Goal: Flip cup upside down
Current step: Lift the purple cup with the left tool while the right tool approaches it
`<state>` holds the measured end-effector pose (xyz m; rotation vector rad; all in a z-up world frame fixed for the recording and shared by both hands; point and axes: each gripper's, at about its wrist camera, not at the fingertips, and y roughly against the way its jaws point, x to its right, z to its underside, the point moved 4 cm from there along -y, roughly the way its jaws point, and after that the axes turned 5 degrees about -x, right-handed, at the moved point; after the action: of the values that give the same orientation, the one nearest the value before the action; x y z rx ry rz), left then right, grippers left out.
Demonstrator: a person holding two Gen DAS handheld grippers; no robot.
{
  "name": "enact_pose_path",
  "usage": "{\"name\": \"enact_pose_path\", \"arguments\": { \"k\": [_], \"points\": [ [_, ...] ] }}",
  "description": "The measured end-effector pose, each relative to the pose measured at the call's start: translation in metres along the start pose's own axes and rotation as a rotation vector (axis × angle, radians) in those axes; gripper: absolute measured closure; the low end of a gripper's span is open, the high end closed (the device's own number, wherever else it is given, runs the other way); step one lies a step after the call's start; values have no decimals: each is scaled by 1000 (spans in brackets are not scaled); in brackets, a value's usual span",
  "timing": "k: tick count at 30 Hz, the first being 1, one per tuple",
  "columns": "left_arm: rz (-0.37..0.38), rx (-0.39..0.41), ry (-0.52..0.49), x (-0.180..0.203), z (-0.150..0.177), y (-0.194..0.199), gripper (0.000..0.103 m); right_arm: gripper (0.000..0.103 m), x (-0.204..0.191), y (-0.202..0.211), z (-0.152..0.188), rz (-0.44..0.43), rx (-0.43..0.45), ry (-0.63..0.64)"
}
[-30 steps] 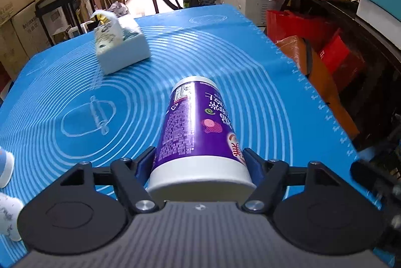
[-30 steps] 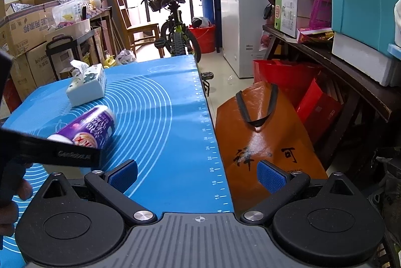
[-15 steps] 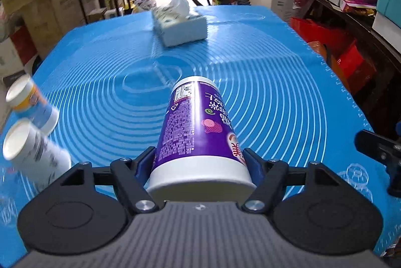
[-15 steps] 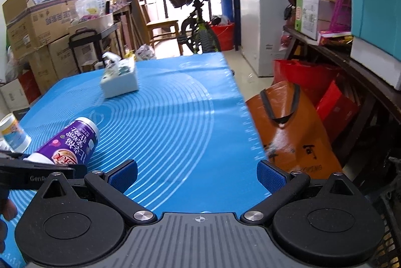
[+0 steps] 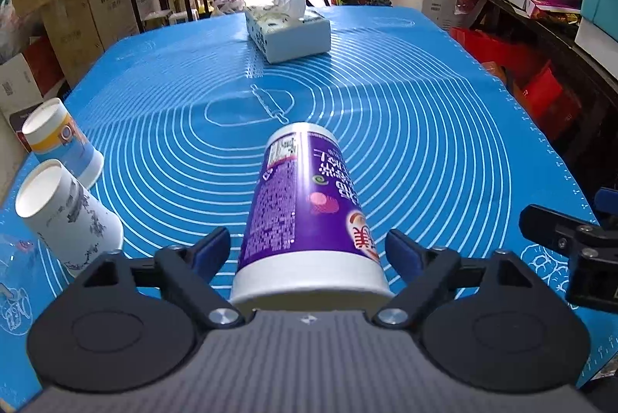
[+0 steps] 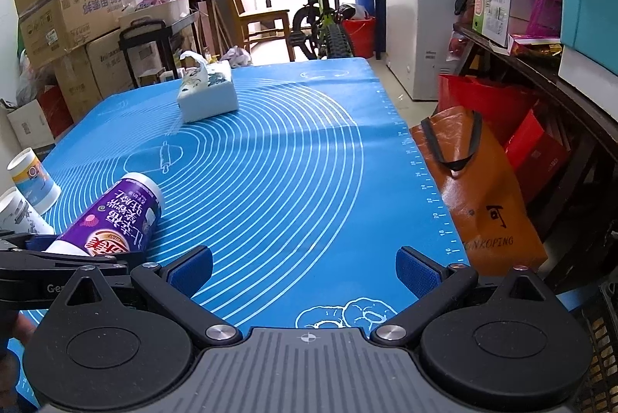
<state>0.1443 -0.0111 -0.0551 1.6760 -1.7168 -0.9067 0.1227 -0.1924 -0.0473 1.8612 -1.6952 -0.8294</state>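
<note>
A purple paper cup (image 5: 305, 208) lies on its side on the blue mat (image 5: 425, 127), its white-rimmed mouth toward my left gripper (image 5: 309, 251). The left jaws stand apart on either side of the cup's rim with gaps showing, so the gripper is open. The cup also shows in the right wrist view (image 6: 112, 216), low at the left. My right gripper (image 6: 305, 268) is open and empty over the mat's near right part.
Two other paper cups lean at the mat's left edge: a white one (image 5: 65, 216) and a blue and orange one (image 5: 61, 143). A tissue box (image 5: 287, 31) stands far back. An orange bag (image 6: 479, 189) sits off the table's right edge.
The left jaws have opened off the purple cup, which now lies on the mat. Both grippers' views have swung left, bringing the two leaning cups into sight.
</note>
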Motion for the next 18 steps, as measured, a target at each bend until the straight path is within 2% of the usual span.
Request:
{"name": "enact_pose_path", "arguments": {
  "k": [9,18],
  "points": [
    [-1,16,20,-7,-2,10,14,3,-1,6,-4,-5,1,5],
    [34,98,9,-12,-14,48,14,3,-6,19,-12,-36,12,6]
  ]
}}
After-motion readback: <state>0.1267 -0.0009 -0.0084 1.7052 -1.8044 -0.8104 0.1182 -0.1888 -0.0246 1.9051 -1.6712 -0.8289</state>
